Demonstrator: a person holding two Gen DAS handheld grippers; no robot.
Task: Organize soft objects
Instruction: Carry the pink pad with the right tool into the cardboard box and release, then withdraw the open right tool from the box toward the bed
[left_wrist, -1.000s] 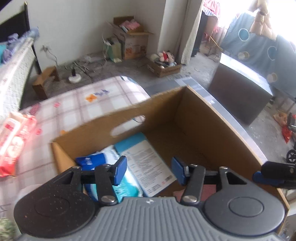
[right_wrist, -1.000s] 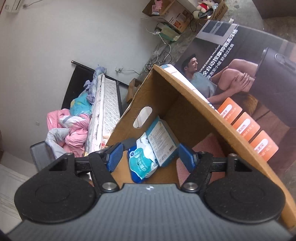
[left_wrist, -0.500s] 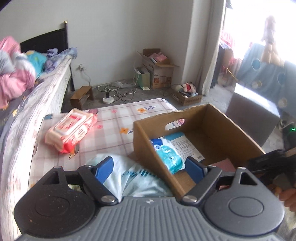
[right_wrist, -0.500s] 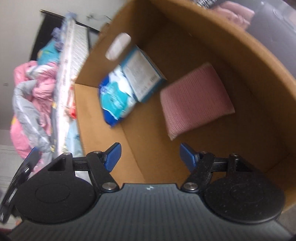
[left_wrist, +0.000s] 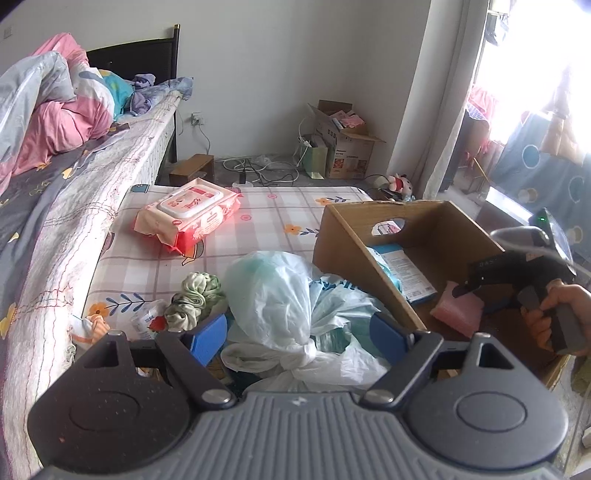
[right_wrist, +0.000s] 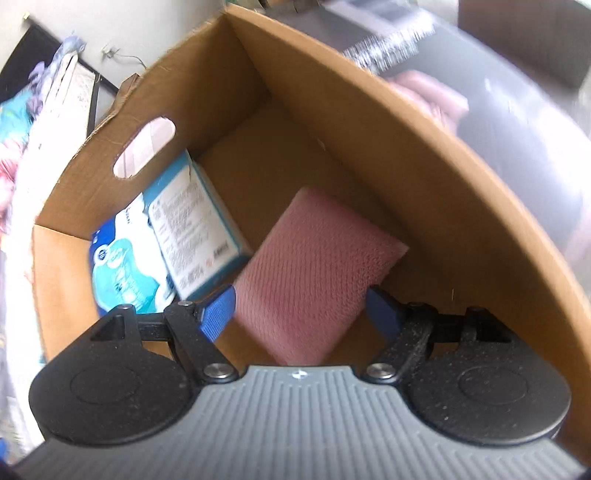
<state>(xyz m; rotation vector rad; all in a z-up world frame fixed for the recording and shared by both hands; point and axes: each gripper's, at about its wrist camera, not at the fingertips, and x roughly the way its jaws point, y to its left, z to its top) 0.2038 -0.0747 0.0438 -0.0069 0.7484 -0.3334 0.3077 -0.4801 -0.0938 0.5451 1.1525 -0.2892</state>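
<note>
While straddling the knotted plastic bag (left_wrist: 280, 306) beside the cardboard box (left_wrist: 351, 251) without pressing it, left gripper (left_wrist: 299, 338) spread wide, jaws just opened; right gripper (right_wrist: 301, 308) likewise just opening, wide above pink sponge (right_wrist: 314, 269) lying in the box, untouched.

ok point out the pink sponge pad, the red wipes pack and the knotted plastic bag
pink sponge pad (right_wrist: 314, 273): right wrist view, middle of its textured top face, inside the cardboard box.
red wipes pack (left_wrist: 188, 212): left wrist view, on its white lid flap.
knotted plastic bag (left_wrist: 273, 295): left wrist view, on the bulging body above the knot.
</note>
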